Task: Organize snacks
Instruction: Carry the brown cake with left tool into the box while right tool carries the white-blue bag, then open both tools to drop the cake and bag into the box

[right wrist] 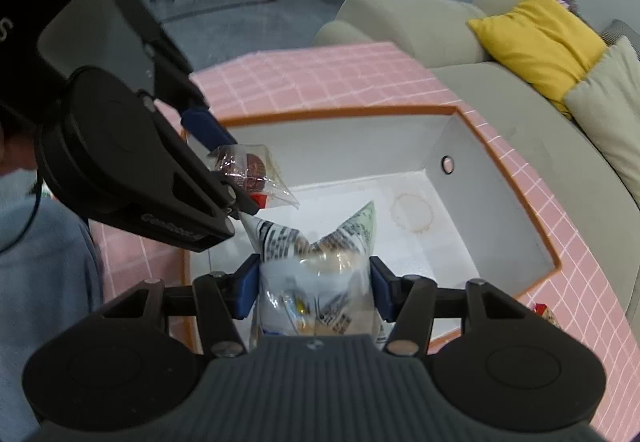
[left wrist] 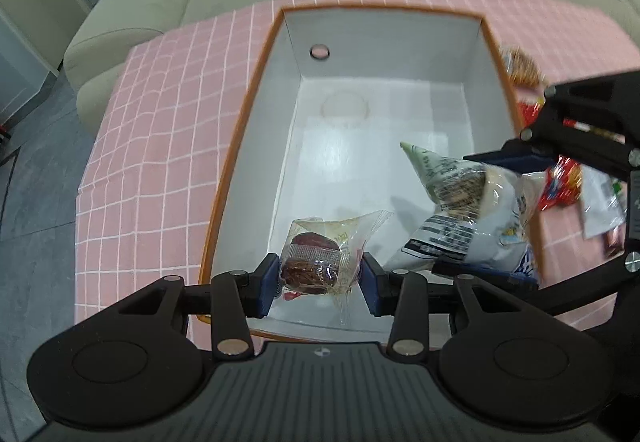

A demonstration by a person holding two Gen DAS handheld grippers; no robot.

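On the pink tabletop sits an open box, empty inside. Above it, the right gripper has its jaws clamped on a white packet; the left gripper clamps a clear-wrapped cake. Likely the drop-off step: lower, then part the jaws.

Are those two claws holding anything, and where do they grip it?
Left gripper pinches a clear-wrapped dark snack across its middle; right gripper squeezes a white snack bag by its sides.
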